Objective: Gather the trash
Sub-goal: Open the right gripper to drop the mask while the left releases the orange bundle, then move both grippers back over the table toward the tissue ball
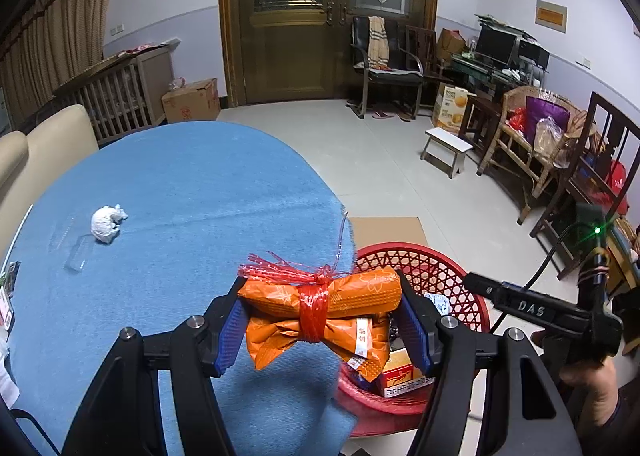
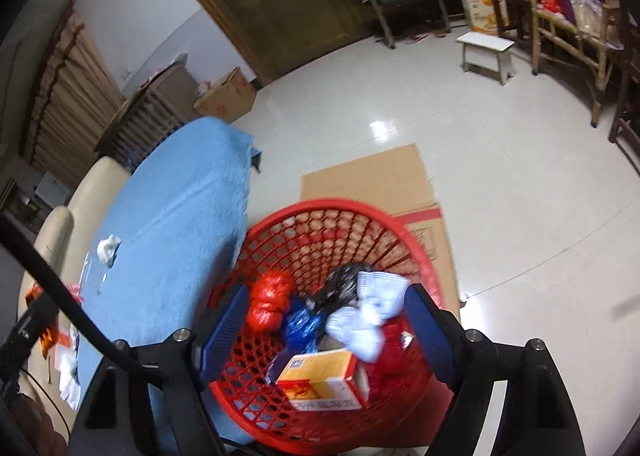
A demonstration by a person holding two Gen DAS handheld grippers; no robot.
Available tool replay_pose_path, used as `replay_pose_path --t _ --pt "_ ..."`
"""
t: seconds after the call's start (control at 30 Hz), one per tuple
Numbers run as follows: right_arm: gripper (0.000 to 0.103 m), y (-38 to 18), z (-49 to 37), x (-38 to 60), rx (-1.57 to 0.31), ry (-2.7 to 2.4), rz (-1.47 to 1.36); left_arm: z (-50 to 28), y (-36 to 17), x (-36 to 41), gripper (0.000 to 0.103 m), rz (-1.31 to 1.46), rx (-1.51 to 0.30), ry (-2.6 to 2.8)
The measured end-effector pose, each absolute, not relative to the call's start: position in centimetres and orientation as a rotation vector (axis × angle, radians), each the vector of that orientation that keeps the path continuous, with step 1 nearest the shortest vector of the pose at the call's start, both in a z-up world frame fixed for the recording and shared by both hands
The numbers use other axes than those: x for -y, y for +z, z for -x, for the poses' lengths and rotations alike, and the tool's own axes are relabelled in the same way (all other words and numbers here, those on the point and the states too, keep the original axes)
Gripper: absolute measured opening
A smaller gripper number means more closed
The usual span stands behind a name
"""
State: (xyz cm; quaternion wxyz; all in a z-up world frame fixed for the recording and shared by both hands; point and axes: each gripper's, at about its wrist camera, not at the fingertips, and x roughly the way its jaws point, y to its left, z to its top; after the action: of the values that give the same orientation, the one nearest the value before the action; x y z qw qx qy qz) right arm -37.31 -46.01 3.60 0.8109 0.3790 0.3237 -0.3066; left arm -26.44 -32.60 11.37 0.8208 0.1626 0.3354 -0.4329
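Note:
My left gripper (image 1: 322, 314) is shut on an orange wrapper bundle (image 1: 320, 310) tied with red string, held above the edge of the blue table (image 1: 180, 192), beside the red mesh basket (image 1: 432, 264). My right gripper (image 2: 324, 326) is open and empty, hovering over the red basket (image 2: 320, 216). The basket holds a white crumpled wrapper (image 2: 368, 316), a red bag (image 2: 268, 302), blue foil (image 2: 302, 326), a black bag (image 2: 340, 286) and a red-yellow box (image 2: 320, 380). A crumpled white paper ball (image 1: 106, 222) lies on the table, also in the right wrist view (image 2: 108, 250).
A clear plastic piece (image 1: 78, 256) lies near the paper ball. Flat cardboard (image 2: 380, 180) lies on the floor under the basket. A beige sofa (image 1: 44, 148) borders the table. A white stool (image 1: 446, 148), chairs and boxes stand farther back.

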Motion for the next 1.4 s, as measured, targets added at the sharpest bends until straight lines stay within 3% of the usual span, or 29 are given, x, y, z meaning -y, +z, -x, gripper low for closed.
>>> replay_pose_path --t 0.6,0.77,1.07,1.4 --pt "0.083 6.1 42.1 49.1 -0.537 -0.745 -0.884 28.2 8.3 39.7 0.069 -0.406 -0.834 -1.071" --pt "0.083 6.6 42.7 49.1 -0.524 -0.750 -0.882 27.9 6.9 40.5 0.074 -0.487 -0.886 -1.050" --pt "0.083 7.2 42.0 48.4 -0.524 -0.733 -0.869 23.9 9.3 33.4 0.076 -0.363 -0.859 -0.916" --pt "0.083 7.8 37.0 45.2 -0.583 -0.625 -0.806 19.2 8.0 23.0 0.076 -0.226 -0.917 -0.675"
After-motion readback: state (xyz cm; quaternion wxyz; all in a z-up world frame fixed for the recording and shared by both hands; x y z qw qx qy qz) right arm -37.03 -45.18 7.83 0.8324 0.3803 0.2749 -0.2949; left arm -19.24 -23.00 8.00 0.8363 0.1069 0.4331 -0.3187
